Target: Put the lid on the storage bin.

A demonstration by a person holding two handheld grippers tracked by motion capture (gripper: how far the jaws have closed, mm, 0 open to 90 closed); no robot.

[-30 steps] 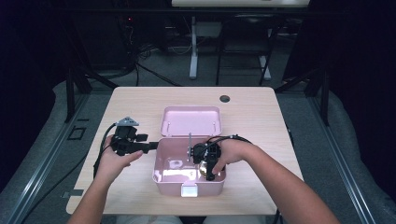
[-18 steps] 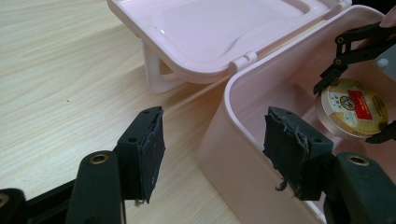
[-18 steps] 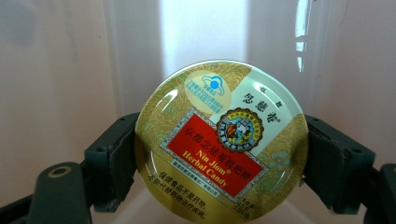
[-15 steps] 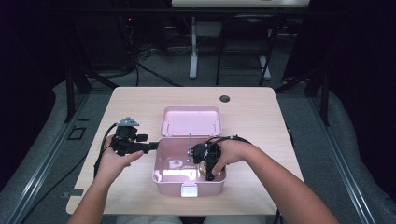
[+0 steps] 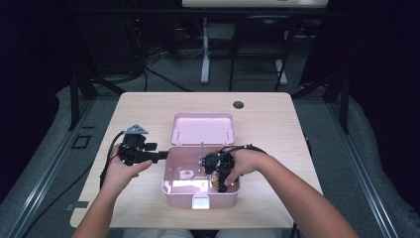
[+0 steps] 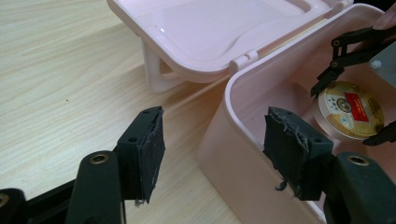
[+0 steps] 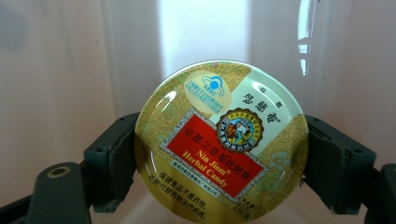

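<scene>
A round tin (image 7: 221, 140) labelled "Nin Jiom Herbal Candy" is pinched by the right claw (image 7: 219, 163) inside the open pink box (image 5: 171, 186) on the table (image 5: 277, 129). The left claw (image 6: 219, 147) is spread astride the box's wall.

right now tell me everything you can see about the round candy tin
The candy tin is a flat round container, metal by its glossy look, with a gold patterned lid, a pale green band with dark characters, a small round emblem and a red panel reading "Nin Jiom Herbal Candy". It is shut and undented. The right gripper clamps it by the rim, one of its black fingers pressing on each side, lid facing the camera. It sits low inside the open pink box, near the right wall. Whether it touches the box floor cannot be told.
</scene>
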